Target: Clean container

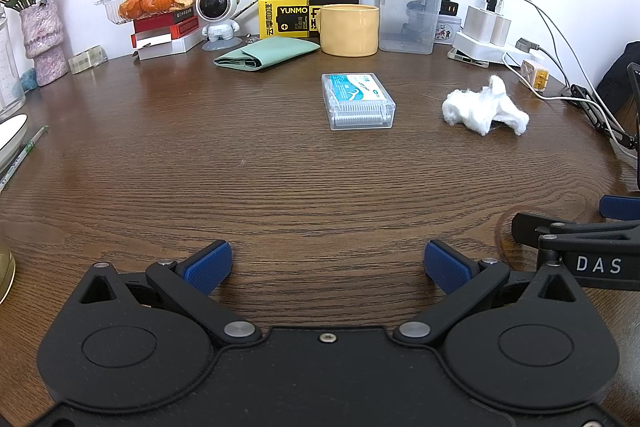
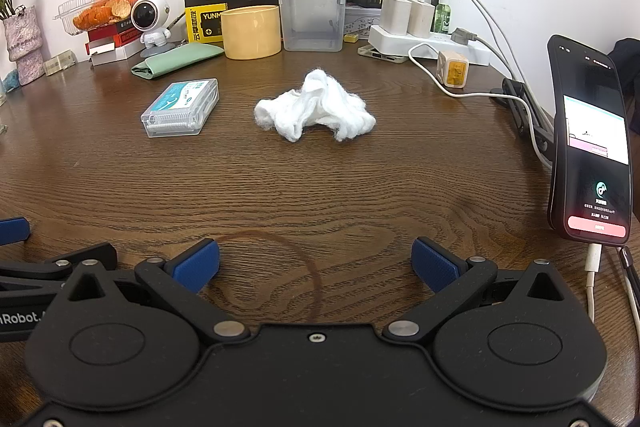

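Observation:
A small clear plastic container (image 1: 358, 101) with a blue-and-white label lies flat on the brown wooden table (image 1: 240, 167), straight ahead of my left gripper (image 1: 327, 265), which is open and holds nothing. The same container (image 2: 181, 107) shows left of centre in the right wrist view. A crumpled white wipe (image 2: 316, 105) lies directly ahead of my right gripper (image 2: 315, 263), also open and holding nothing. In the left wrist view the wipe (image 1: 484, 107) sits to the right of the container. Both grippers rest low near the table's front edge.
Along the back wall stand a yellow mug (image 1: 349, 29), a tall clear lidded box (image 1: 406, 17), a folded green cloth (image 1: 266, 54), a robot figurine (image 1: 216, 15) and chargers with cables (image 2: 416, 23). A phone on a stand (image 2: 592, 143) rises at the right.

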Demonstrator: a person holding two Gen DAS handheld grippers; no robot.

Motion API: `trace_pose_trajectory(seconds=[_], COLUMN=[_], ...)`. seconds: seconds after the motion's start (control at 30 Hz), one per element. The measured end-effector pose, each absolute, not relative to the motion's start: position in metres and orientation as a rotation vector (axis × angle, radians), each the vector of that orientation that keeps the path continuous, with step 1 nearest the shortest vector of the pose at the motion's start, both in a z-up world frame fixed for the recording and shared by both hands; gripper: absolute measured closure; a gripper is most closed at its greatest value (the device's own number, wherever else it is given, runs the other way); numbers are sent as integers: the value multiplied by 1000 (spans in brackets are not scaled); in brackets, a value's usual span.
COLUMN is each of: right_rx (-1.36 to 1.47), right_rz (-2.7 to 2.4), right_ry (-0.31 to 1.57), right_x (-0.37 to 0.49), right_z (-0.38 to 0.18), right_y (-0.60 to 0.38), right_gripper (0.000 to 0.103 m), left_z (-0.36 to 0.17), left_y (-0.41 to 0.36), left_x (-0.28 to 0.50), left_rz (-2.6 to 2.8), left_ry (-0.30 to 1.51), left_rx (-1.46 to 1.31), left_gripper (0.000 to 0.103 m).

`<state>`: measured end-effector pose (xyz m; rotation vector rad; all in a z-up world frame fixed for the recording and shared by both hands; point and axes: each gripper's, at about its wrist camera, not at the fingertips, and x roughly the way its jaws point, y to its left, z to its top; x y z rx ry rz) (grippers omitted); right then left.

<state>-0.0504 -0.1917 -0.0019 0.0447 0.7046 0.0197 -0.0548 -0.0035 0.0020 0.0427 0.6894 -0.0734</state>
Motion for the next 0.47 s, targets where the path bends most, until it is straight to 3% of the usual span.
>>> trace_pose_trajectory(seconds=[0.47], right_rx=[46], right_rz=[16], right_ry=[705], right_x=[-50], right_z=[-2], right_y=[-192], right_gripper=[0], left_z=[2], left_y=[-5], left_x=[-53], left_rz=[-52], left_ry=[690], left_rx=[25], left_gripper=[0])
